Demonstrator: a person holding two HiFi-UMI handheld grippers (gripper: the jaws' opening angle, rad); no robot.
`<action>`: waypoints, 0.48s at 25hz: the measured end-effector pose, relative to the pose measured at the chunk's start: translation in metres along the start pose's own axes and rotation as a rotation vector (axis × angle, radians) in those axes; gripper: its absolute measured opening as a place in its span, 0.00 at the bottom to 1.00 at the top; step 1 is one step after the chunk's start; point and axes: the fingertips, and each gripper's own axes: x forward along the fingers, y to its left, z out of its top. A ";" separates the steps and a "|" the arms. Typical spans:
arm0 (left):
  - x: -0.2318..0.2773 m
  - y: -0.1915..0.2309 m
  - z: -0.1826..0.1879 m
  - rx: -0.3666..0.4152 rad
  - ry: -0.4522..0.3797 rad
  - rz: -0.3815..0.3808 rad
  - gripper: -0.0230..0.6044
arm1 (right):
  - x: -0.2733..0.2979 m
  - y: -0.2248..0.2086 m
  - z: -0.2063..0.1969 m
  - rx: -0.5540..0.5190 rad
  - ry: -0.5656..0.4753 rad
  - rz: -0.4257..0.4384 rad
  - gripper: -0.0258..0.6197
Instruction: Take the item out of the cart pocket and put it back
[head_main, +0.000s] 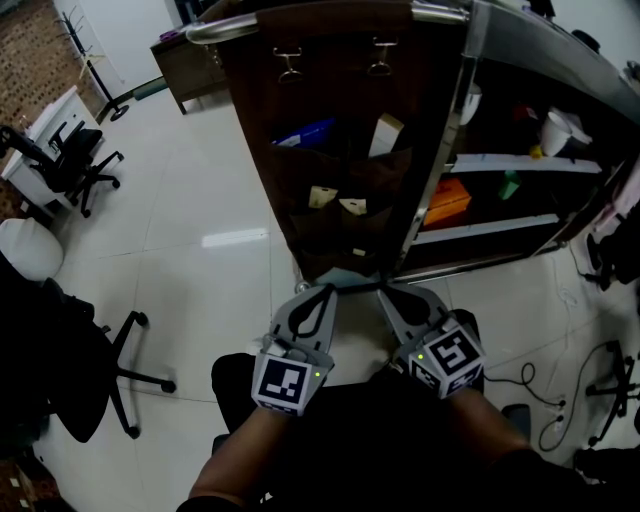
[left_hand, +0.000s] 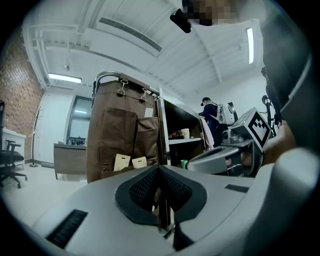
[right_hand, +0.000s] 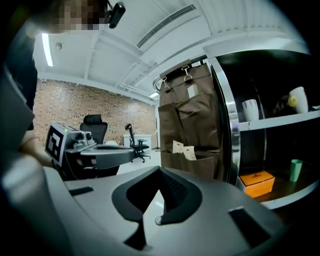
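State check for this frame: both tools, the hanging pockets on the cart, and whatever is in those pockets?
Left tool: shut, empty, clear of the cart.
Right tool: shut, empty.
Pocket organizer: hanging from two clips on the cart's end.
Blue item: sticking out of an upper pocket.
Beige packets: standing in a lower pocket.

a pocket hanger (head_main: 335, 150) hangs on the near end of the cart (head_main: 440, 14). two cards (head_main: 322, 196) sit side by side in its middle pockets. to its right, a box (head_main: 447, 200) lies on a cart shelf (head_main: 500, 228). a chair (head_main: 80, 160) stands well off to the left. the left gripper (head_main: 330, 290) and right gripper (head_main: 385, 291) sit side by side before the cart's foot.
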 end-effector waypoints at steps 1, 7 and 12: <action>0.000 0.001 0.000 0.001 -0.001 0.001 0.04 | 0.000 0.000 0.000 0.001 -0.001 -0.001 0.06; 0.000 0.001 0.000 0.002 0.002 0.000 0.04 | 0.001 -0.002 0.001 0.018 -0.008 0.000 0.05; 0.000 0.001 0.000 0.002 0.001 0.000 0.04 | 0.002 -0.003 0.001 0.022 -0.007 0.003 0.05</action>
